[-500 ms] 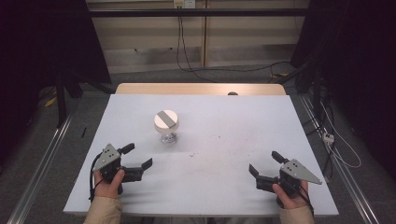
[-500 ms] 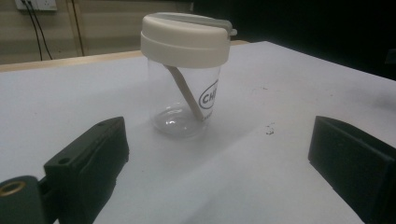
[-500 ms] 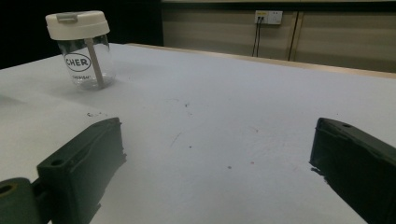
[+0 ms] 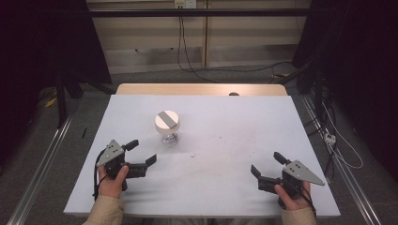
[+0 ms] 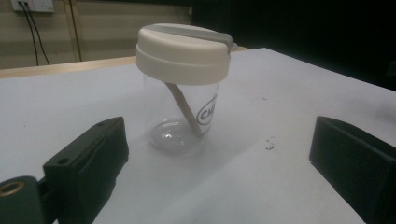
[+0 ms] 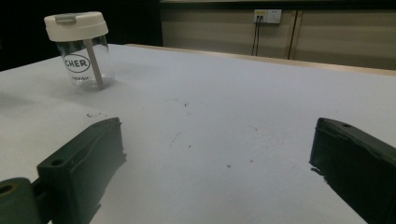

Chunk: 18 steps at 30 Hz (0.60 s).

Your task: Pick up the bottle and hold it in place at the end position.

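Nearest to us, at the front edge of the table, we held the left gripper and the right gripper, each in one hand, low over the white tabletop and well apart from each other. The jaws of the left gripper stood wide apart with nothing between them, and in the left gripper view we looked straight between them at the cup, which stood just beyond their tips without touching either one. The jaws of the right gripper were likewise spread wide and held nothing; in the right gripper view the cup showed well off to the far left, with bare tabletop and a few dark specks in between. The cup stood upright on the left half of the table, a little past the left gripper, a clear plastic one with a cream lid that had a grey strip across its top, and a pale straw leaned inside it. Farther back ran the wooden edge of the table, and behind that a wall with cables hanging from a socket.
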Each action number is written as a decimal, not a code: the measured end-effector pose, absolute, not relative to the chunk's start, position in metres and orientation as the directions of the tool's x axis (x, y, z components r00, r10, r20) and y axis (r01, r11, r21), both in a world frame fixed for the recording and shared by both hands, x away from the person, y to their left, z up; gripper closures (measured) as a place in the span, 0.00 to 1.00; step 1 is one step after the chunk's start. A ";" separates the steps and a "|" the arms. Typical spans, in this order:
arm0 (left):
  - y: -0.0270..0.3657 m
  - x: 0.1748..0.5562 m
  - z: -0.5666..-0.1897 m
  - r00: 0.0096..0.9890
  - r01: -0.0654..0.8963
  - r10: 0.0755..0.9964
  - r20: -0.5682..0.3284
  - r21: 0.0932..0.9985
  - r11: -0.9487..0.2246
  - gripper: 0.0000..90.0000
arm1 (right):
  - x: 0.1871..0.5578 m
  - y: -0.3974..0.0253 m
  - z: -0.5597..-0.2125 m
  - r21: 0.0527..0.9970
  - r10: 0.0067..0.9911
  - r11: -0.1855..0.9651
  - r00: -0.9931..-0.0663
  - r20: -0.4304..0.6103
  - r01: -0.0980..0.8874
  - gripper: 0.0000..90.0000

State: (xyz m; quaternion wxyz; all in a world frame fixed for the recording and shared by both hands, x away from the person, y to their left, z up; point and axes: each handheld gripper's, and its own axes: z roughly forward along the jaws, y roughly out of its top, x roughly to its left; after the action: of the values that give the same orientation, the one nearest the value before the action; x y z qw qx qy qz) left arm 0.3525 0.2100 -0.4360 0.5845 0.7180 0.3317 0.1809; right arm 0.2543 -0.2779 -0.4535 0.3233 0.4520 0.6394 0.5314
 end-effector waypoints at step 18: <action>0.195 0.376 -0.441 0.681 0.306 0.724 -0.110 0.941 -0.145 0.05 | 0.259 -0.280 -0.451 0.976 0.928 0.015 -0.367 0.068 0.216 0.03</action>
State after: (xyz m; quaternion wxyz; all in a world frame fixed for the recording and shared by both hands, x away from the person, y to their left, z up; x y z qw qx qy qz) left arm 0.3758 0.1953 -0.4412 0.5510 0.7326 0.3517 0.1896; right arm 0.2587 -0.2797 -0.4509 0.3320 0.4539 0.6301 0.5354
